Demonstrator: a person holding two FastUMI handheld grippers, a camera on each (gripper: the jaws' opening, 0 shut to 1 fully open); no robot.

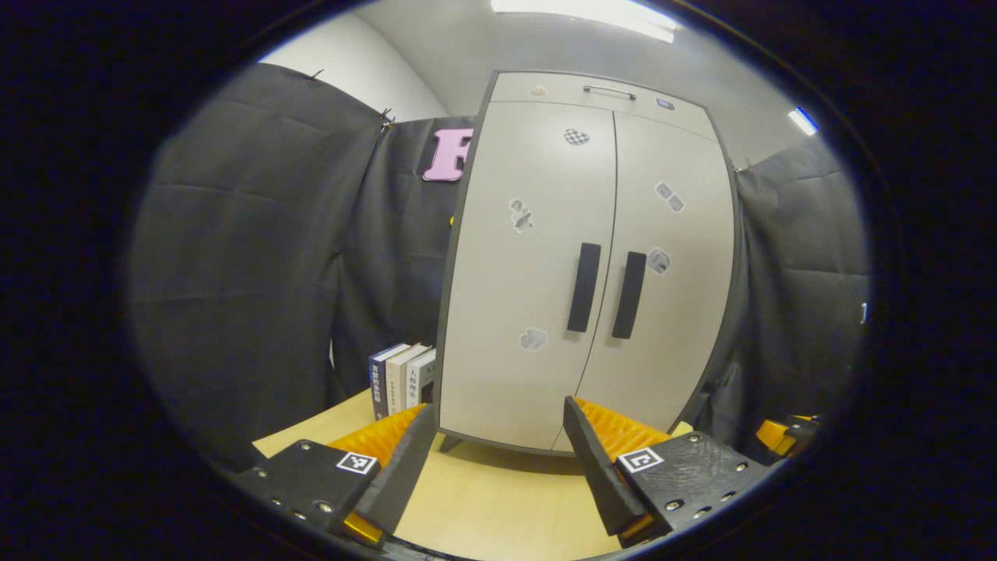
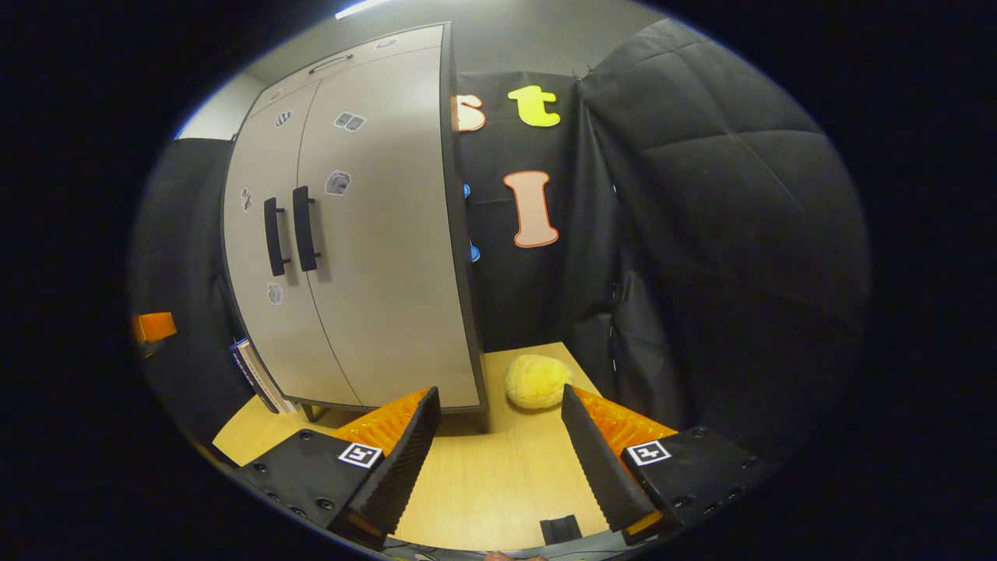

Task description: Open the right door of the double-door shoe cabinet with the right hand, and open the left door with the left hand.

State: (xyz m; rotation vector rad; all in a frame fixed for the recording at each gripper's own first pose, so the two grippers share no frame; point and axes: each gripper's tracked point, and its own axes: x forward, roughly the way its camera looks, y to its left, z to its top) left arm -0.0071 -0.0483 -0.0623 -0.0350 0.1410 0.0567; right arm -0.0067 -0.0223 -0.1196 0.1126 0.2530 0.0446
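Jaws spread wide and empty on both our left gripper (image 1: 498, 460) and right gripper (image 2: 498, 448). The shoe cabinet (image 1: 584, 265) stands on the wooden table (image 1: 498, 506) ahead, left door (image 1: 530, 273) and right door (image 1: 670, 265) closed, their black handles (image 1: 584, 287) untouched.

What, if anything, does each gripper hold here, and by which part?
Nothing is held. The left gripper and the right gripper are both open, with bare table between their fingers, apart from the cabinet, whose doors are closed.
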